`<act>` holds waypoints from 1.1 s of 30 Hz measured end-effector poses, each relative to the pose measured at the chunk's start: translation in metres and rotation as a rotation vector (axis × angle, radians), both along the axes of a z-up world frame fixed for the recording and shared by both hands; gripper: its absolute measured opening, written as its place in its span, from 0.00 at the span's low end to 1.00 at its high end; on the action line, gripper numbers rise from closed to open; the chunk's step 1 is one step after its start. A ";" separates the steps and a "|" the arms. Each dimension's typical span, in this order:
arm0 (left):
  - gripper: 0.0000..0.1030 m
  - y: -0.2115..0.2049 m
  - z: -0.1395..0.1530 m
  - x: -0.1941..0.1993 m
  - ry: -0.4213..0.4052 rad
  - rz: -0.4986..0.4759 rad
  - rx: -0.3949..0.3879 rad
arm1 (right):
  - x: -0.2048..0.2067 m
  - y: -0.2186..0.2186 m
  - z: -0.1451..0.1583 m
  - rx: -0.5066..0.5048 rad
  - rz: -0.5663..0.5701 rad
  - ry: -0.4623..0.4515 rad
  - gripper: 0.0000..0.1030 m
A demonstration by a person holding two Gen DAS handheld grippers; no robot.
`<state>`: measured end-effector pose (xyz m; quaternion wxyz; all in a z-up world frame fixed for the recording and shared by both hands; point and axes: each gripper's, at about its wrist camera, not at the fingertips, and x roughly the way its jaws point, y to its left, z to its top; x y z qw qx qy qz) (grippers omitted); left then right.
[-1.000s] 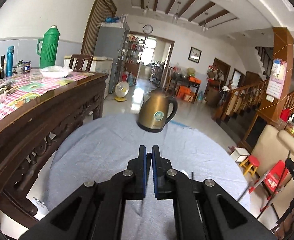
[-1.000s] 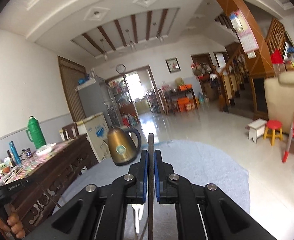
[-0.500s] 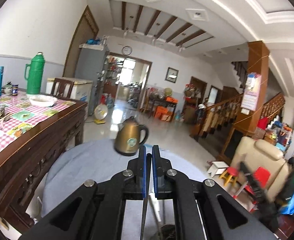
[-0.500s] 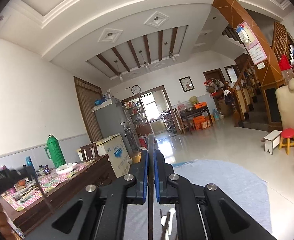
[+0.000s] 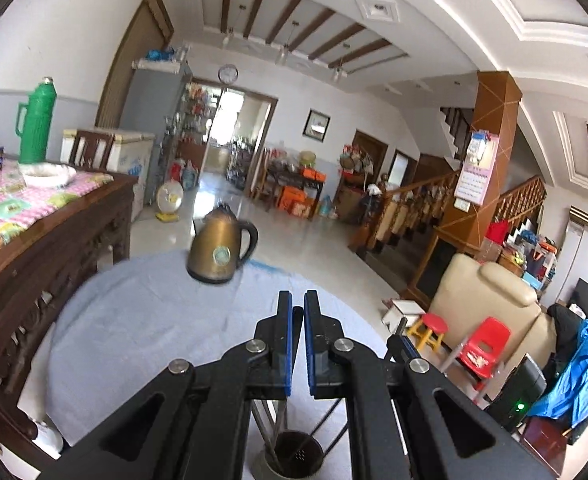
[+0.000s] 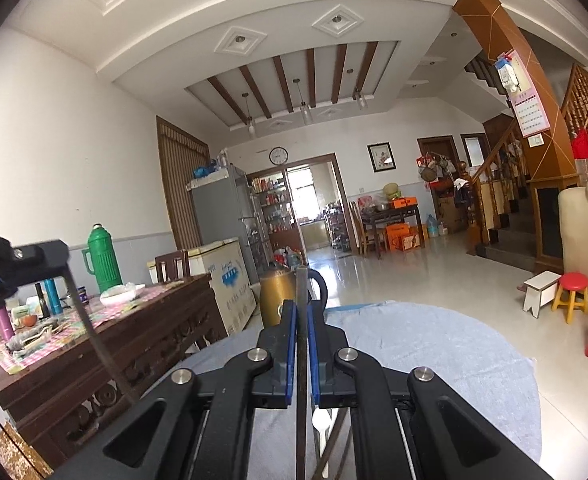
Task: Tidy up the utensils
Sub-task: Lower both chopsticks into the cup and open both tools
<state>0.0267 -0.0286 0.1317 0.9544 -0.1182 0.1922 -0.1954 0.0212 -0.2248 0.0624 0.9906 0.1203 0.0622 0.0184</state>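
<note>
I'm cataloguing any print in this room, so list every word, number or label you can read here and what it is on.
None can be read.
Kettle badge: blurred.
Wall calendar: too small.
Chest freezer blue print: too small.
Wall clock numerals: too small.

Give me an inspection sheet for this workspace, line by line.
Surface: round table under a grey-blue cloth.
Job's things: utensil holder below the left gripper, with several utensils standing in it; white spoon low behind the right gripper.
Clutter: bronze kettle on the cloth's far edge.
Grippers: left gripper shut on a dark stick; right gripper shut on an upright grey stick.
Cables: nothing seen.
Surroundings: carved sideboard with a green thermos, red stool, staircase.
</note>
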 end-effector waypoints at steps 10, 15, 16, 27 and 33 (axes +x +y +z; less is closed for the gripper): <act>0.05 -0.019 -0.019 0.011 0.078 -0.019 0.053 | -0.008 -0.019 -0.017 0.028 0.012 0.052 0.06; 0.05 -0.026 -0.026 0.015 0.104 -0.023 0.071 | -0.009 -0.021 -0.025 0.022 0.019 0.073 0.07; 0.05 -0.026 -0.028 0.016 0.108 -0.022 0.075 | -0.009 -0.021 -0.027 0.022 0.023 0.081 0.07; 0.05 -0.037 -0.044 0.023 0.156 -0.038 0.116 | -0.005 -0.025 -0.050 0.032 0.053 0.163 0.07; 0.05 -0.043 -0.049 0.026 0.149 -0.066 0.130 | -0.003 -0.029 -0.054 0.056 0.077 0.180 0.08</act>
